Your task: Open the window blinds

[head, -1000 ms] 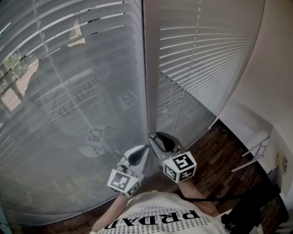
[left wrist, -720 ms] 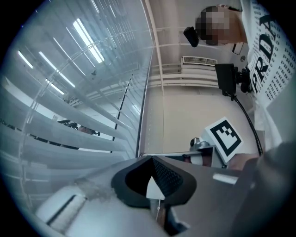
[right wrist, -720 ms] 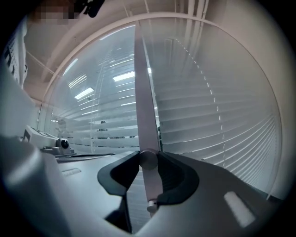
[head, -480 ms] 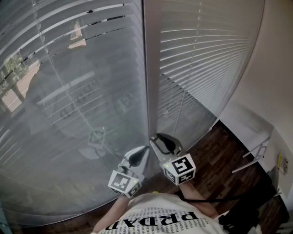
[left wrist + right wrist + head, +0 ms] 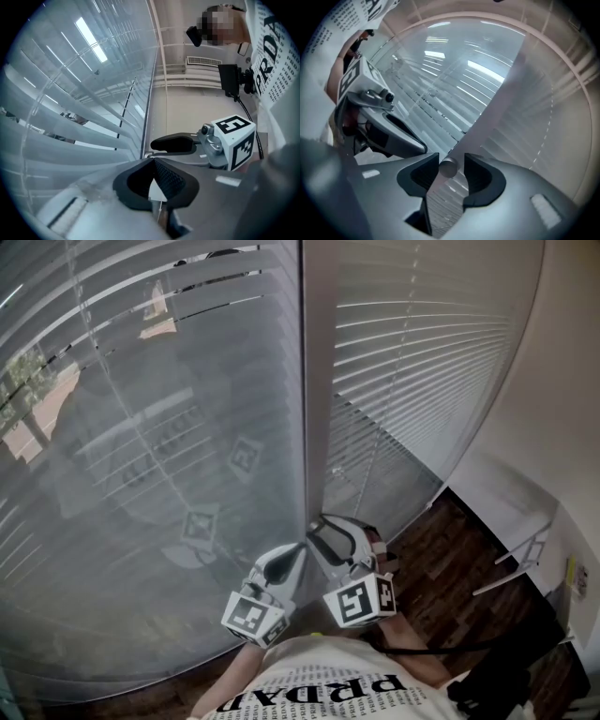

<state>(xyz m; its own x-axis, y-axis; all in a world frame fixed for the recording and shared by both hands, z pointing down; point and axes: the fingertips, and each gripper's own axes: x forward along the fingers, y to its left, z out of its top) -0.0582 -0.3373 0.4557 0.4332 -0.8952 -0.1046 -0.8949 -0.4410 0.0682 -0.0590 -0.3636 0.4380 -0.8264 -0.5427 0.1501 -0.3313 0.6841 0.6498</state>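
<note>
Two white slatted blinds hang either side of a grey mullion [image 5: 317, 381]: the left blind [image 5: 141, 427] and the right blind [image 5: 422, 362]. Both grippers sit at the mullion's foot. My right gripper [image 5: 451, 161] [image 5: 316, 523] has just been opening; its jaws stand apart round the small round end of a rod [image 5: 448, 169], with a gap at one pad. My left gripper [image 5: 153, 164] [image 5: 300, 547] is level beside it, jaws together on a thin white cord [image 5: 159, 213]. Each gripper shows in the other's view: the right gripper [image 5: 173, 143], the left gripper [image 5: 393, 136].
Dark wood floor [image 5: 450, 559] lies at the right below a white wall ledge [image 5: 506, 493]. A white metal frame [image 5: 525, 549] leans there. The person's printed white shirt [image 5: 319, 690] fills the bottom edge. The glass mirrors both marker cubes.
The right gripper has rolled about its own axis, so its marker cube now faces differently, and its jaws have widened. The left gripper has kept still.
</note>
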